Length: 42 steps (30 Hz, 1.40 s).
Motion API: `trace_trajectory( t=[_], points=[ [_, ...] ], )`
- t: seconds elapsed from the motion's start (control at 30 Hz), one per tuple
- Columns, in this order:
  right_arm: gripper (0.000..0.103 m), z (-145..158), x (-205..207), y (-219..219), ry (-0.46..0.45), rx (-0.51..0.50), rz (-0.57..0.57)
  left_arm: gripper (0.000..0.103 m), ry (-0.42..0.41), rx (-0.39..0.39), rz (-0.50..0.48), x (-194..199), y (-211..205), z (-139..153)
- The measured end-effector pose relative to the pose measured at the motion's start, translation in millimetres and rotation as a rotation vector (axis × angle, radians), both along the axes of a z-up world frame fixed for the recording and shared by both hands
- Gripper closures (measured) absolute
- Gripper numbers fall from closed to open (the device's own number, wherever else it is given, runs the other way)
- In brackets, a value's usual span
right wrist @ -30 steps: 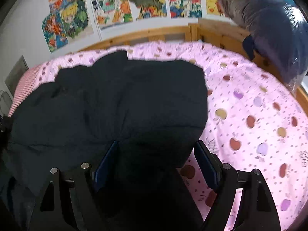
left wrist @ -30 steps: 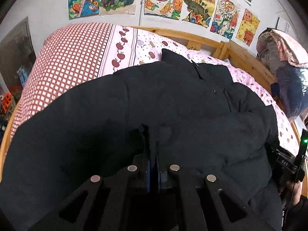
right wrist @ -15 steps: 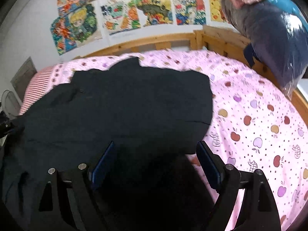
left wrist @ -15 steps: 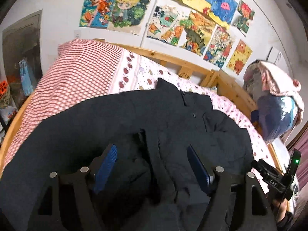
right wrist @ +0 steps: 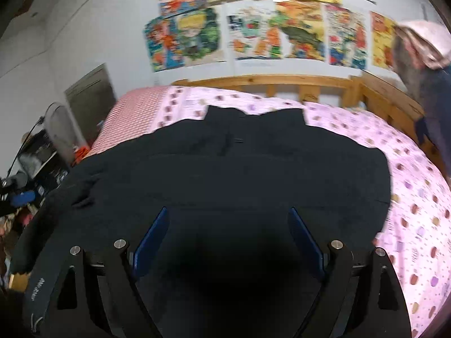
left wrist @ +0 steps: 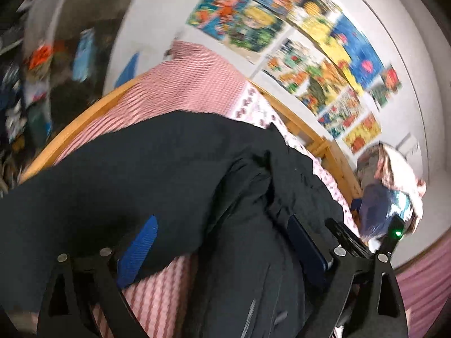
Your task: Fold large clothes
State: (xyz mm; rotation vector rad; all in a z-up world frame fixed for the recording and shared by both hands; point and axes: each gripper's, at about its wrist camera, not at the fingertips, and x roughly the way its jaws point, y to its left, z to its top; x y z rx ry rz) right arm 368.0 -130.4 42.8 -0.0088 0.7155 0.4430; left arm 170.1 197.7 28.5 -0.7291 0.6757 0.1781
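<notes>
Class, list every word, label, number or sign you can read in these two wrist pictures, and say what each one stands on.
None can be read.
Wall posters: only blurred coloured drawings, any lettering illegible.
Black strap at the lower left of the right wrist view: pale print, too small and blurred.
Black jacket: no readable label shows.

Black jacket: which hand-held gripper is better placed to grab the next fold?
Probably left. The left hand-held gripper is open, with the black jacket's sleeve edge lying between its fingers. The right hand-held gripper, also open, sits above flat mid-panel, with no edge between its fingers.
</notes>
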Motion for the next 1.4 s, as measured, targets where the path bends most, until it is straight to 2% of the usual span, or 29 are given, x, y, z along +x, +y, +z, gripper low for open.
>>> trace_trajectory(
  t=[0.07, 0.2, 0.37, 0.5, 0.6, 0.7, 0.93, 1.17, 1.23, 1.27, 1.33, 1.4],
  points=[
    [0.021, -0.1, -4.0, 15.4, 0.004, -0.004, 0.028, 0.008, 0.002, -0.036, 0.063, -26.5, 1.1, -12.2],
    [0.021, -2.0, -14.1, 43.2, 0.003, -0.017, 0.075, 0.007, 0.006, -0.087, 0.312, -86.3, 2.6, -43.6],
    [0.021, -1.8, -18.0, 76.4, -0.022, -0.042, 0.099, 0.007, 0.007, -0.148, 0.443, -105.5, 13.2, -71.2],
    [0.021, 0.3, -11.7, 93.3, -0.051, -0.067, 0.065, 0.007, -0.001, -0.225, 0.517, -101.7, 28.0, -91.6],
    [0.021, -4.0, -3.7, 100.3, -0.036, -0.069, 0.044, 0.007, -0.012, -0.224, 0.552, -92.7, 29.3, -100.5],
    [0.021, -13.9, 0.2, 104.5, -0.013, -0.076, 0.031, 0.008, 0.001, -0.267, 0.589, -94.8, 27.9, -110.0],
    [0.021, -29.0, 0.4, 103.3, 0.016, -0.062, 0.021, 0.008, -0.004, -0.348, 0.619, -109.8, 12.4, -123.5],
    [0.021, -31.7, 1.5, 106.3, 0.006, -0.063, 0.037, 0.01, -0.059, -0.352, 0.658, -102.0, 28.5, -126.6],
    [0.021, -31.0, 3.1, 107.6, -0.001, -0.062, 0.038, 0.027, -0.076, -0.317, 0.649, -99.8, 28.9, -120.1],
    [0.021, -30.3, 4.3, 108.5, -0.008, -0.062, 0.04, 0.032, -0.082, -0.289, 0.64, -98.0, 28.9, -115.5],
    [0.021, -28.7, 7.4, 110.5, -0.025, -0.074, 0.042, 0.058, -0.079, -0.246, 0.622, -94.6, 32.0, -107.7],
    [0.021, -29.9, 11.8, 113.1, -0.027, -0.096, 0.04, 0.071, -0.08, -0.206, 0.613, -92.2, 37.6, -98.9]
  ],
)
